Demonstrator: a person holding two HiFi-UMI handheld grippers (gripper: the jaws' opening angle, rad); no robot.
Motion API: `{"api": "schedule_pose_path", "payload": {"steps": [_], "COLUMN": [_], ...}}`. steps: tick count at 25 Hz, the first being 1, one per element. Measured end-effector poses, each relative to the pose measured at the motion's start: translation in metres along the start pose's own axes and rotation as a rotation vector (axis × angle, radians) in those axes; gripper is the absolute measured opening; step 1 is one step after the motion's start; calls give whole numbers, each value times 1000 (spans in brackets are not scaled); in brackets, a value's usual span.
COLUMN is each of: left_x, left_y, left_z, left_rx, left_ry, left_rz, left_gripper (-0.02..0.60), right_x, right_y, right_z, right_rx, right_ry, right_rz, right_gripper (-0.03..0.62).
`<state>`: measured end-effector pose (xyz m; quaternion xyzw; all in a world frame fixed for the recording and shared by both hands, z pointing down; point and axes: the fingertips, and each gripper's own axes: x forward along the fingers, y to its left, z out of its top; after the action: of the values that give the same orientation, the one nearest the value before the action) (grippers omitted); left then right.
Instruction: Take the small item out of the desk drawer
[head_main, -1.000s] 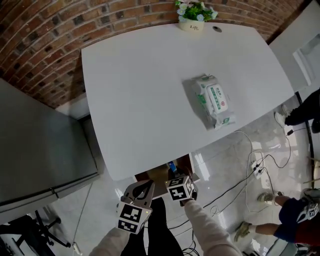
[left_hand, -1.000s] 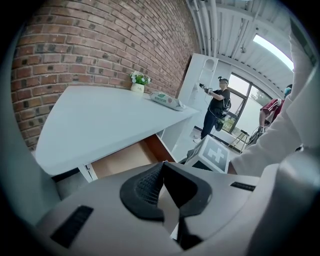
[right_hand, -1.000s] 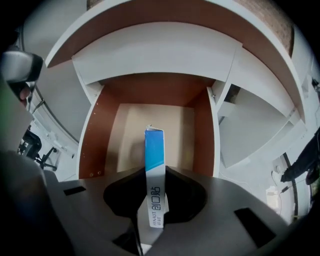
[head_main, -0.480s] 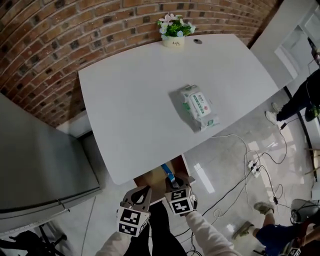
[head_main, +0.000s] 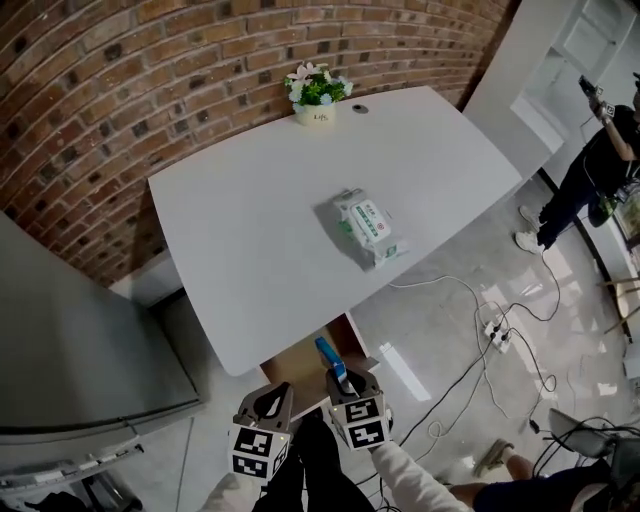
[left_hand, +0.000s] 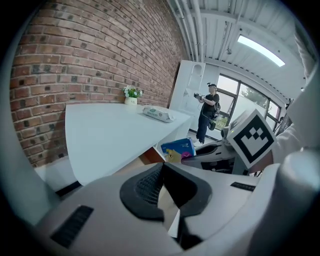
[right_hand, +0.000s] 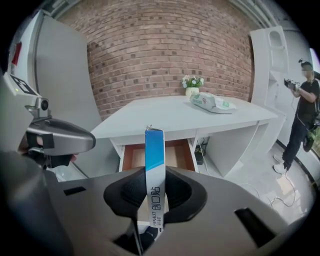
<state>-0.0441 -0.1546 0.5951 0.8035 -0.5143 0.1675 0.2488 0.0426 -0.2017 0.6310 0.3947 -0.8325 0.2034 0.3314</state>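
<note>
A slim blue and white box (right_hand: 154, 175) stands upright between my right gripper's (right_hand: 154, 200) pads, which are shut on it. In the head view the box (head_main: 329, 357) hangs just before the open wooden drawer (head_main: 300, 362) under the white desk's (head_main: 230, 230) near edge. The drawer (right_hand: 175, 155) shows a bare brown floor. My left gripper (head_main: 277, 392) hovers beside the right one (head_main: 340, 378), to its left; its tips touch with nothing held. The left gripper view shows its own jaws (left_hand: 162, 167) and the blue box (left_hand: 179, 149) to the right.
A pack of wet wipes (head_main: 366, 226) lies mid-desk and a small flower pot (head_main: 317, 92) stands at the back by the brick wall. A grey cabinet (head_main: 80, 340) flanks the desk's left. Cables and a power strip (head_main: 495, 330) lie on the floor at right, where a person (head_main: 600, 140) stands.
The right gripper has lifted the blue box up and back from the drawer. Both grippers have drawn away from the desk, and the head view now takes in more of the room.
</note>
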Motion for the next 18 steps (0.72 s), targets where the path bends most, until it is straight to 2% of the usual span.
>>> {"api": "schedule_pose_path", "payload": {"steps": [18], "left_x": [-48], "left_y": [-14], "left_z": [27], "left_rx": [48], "left_ry": [-83], "left_rz": [-26], "left_gripper": [17], "right_x": [-100], "right_y": [22], "right_z": [35], "right_rx": [69], "right_ry": [-209], "right_rz": [-70], "right_gripper": [98]}}
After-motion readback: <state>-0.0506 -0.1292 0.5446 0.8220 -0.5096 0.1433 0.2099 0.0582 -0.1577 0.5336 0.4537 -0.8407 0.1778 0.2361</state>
